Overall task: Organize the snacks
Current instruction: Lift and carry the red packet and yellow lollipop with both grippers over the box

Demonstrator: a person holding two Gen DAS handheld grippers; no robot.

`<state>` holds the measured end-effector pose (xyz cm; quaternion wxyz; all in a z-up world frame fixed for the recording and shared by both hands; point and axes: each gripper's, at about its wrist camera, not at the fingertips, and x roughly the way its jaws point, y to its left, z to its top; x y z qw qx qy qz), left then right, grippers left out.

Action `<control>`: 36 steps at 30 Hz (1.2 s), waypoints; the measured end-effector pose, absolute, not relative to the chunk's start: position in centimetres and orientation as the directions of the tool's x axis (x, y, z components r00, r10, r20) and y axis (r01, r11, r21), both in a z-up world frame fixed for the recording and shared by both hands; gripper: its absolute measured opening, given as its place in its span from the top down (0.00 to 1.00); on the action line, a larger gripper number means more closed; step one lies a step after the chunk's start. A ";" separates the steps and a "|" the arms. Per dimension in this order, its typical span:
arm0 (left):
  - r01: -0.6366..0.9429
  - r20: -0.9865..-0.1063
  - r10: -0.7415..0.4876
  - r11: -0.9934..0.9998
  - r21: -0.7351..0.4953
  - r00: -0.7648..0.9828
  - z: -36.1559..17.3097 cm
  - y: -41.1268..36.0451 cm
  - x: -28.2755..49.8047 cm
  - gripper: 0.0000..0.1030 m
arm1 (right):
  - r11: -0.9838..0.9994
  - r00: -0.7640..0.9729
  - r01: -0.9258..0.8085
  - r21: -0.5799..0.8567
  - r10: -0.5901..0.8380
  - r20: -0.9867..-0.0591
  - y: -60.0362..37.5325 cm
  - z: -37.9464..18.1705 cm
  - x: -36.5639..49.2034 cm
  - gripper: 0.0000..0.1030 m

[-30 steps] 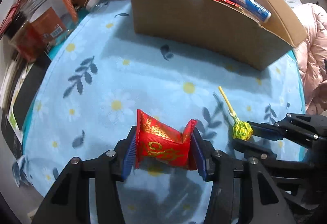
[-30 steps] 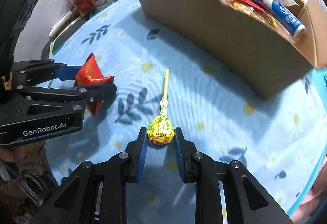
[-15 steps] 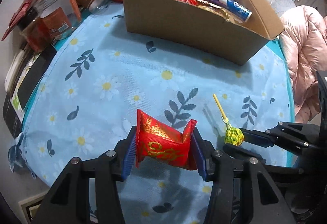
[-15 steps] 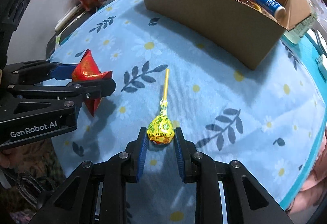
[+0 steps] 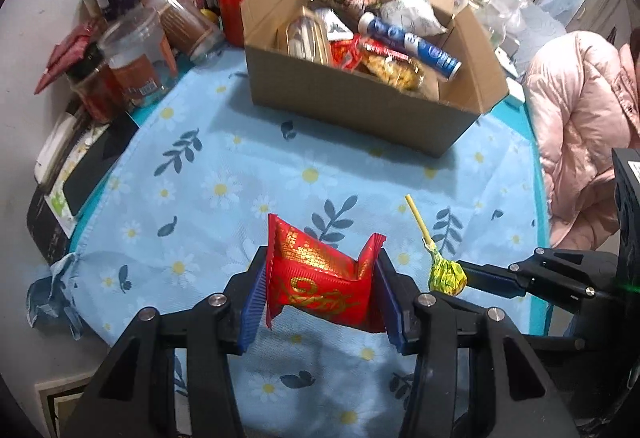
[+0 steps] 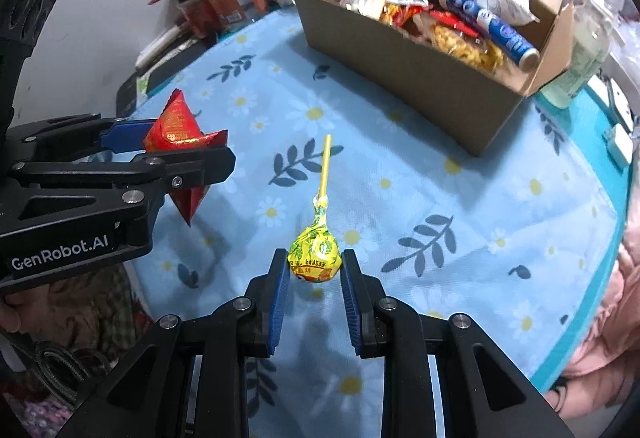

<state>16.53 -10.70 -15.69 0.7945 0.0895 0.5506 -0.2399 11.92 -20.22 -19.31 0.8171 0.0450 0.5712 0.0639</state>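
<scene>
Left wrist view: both grippers have risen off the worktop, left gripper clamped on packet, right gripper on lollipop, box at upper centre likely next.

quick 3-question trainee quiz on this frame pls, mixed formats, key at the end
1. True or false: the left gripper is shut on a red foil snack packet with gold print.
2. The right gripper holds the yellow-wrapped lollipop by its: A) stick B) wrapped head C) not at all
3. Fill in: the blue-and-white tube lies in the open brown ____ box.

Key: 1 true; 2 B; 3 cardboard
</scene>
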 end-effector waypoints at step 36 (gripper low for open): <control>0.502 -0.748 -0.422 0.854 -0.138 0.512 -2.3 -15.5 22.2 0.52 | 0.993 0.559 -0.048 0.112 0.120 -0.820 -26.8 -7.3 19.0 0.75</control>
